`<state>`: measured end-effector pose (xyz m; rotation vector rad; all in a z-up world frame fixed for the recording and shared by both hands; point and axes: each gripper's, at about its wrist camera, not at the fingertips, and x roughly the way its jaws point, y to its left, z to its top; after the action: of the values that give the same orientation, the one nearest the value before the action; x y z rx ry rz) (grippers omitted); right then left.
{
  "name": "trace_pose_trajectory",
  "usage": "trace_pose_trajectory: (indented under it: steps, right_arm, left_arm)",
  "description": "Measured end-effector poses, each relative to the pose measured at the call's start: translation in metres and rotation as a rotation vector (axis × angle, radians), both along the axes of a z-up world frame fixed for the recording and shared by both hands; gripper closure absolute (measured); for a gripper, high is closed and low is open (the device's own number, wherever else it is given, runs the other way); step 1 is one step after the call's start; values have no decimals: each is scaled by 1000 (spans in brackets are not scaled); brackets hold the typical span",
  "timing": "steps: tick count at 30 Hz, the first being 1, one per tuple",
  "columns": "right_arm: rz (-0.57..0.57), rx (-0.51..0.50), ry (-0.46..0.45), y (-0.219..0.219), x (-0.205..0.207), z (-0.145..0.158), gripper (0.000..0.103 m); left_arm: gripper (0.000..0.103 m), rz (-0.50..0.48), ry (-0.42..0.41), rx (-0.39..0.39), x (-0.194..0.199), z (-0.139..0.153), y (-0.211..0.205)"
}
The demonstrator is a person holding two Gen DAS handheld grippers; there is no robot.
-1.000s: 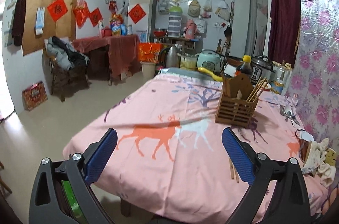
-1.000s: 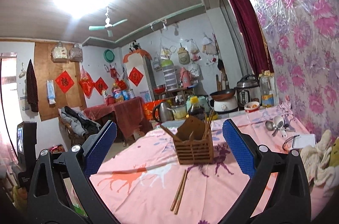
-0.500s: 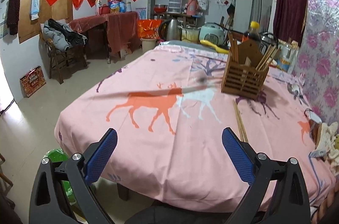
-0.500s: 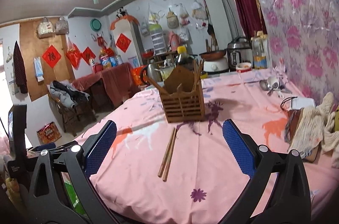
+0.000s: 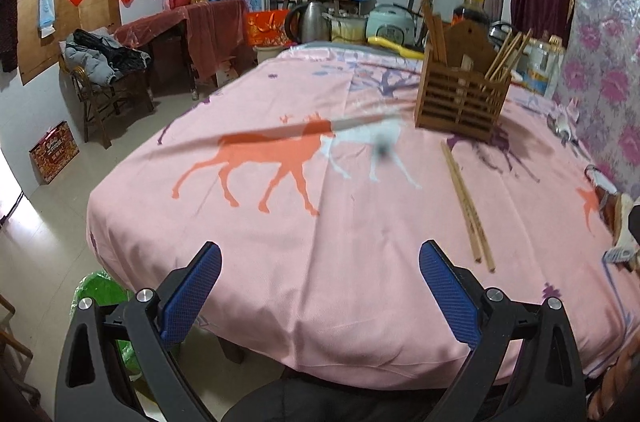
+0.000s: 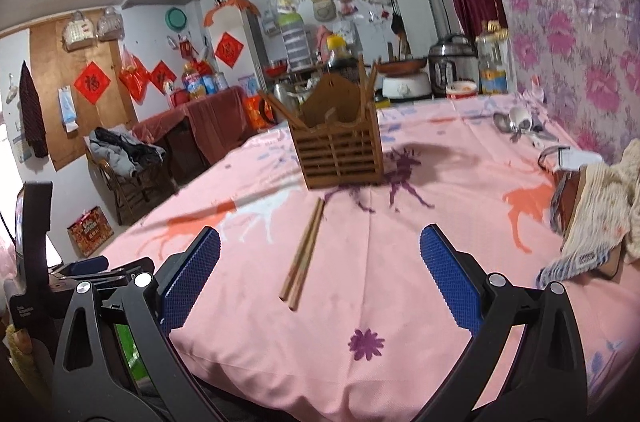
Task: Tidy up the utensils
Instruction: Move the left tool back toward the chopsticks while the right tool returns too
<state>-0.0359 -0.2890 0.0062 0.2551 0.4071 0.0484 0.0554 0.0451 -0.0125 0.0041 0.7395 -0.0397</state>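
A pair of wooden chopsticks (image 5: 467, 206) (image 6: 303, 249) lies loose on the pink deer-print tablecloth (image 5: 280, 222) (image 6: 400, 262). Beyond them stands a slatted wooden utensil holder (image 5: 462, 102) (image 6: 340, 152) with several chopsticks upright in it. My left gripper (image 5: 318, 288) hovers open over the table's near edge, well left of the loose chopsticks. My right gripper (image 6: 320, 276) is open too, and the near ends of the chopsticks lie just ahead, between its blue pads. Neither gripper holds anything.
Metal spoons (image 6: 514, 124) (image 5: 562, 128) lie by the floral wall on the right. A bundle of cloth and a box (image 6: 592, 206) sits at the right edge. Cookers, a kettle and bottles (image 5: 474, 6) crowd the table's far end. The left gripper's body (image 6: 60, 274) shows at lower left.
Both grippers have tilted downward and moved closer to the table. The loose chopsticks now sit nearer, between the right gripper's fingers. Both grippers stay open.
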Motion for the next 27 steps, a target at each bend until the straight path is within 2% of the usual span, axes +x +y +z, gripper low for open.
trace_pose_trajectory:
  steps: [3, 11, 14, 19, 26, 27]
  right_arm:
    - [12, -27, 38, 4, 8, -14, 7]
    - [67, -187, 143, 31, 31, -55, 8]
    - [88, -232, 169, 40, 37, -66, 14]
    - [136, -255, 221, 51, 52, -80, 33]
    - [170, -216, 258, 51, 69, -91, 55]
    - [159, -214, 261, 48, 71, -90, 63]
  left_arm:
    - [6, 8, 31, -4, 7, -11, 1]
    - [6, 21, 64, -15, 15, -25, 7]
    - [6, 26, 78, -23, 18, -28, 10]
    - [6, 35, 95, -28, 23, -33, 13]
    - [6, 36, 120, -27, 28, -42, 13]
    - [6, 34, 123, -25, 29, -43, 13]
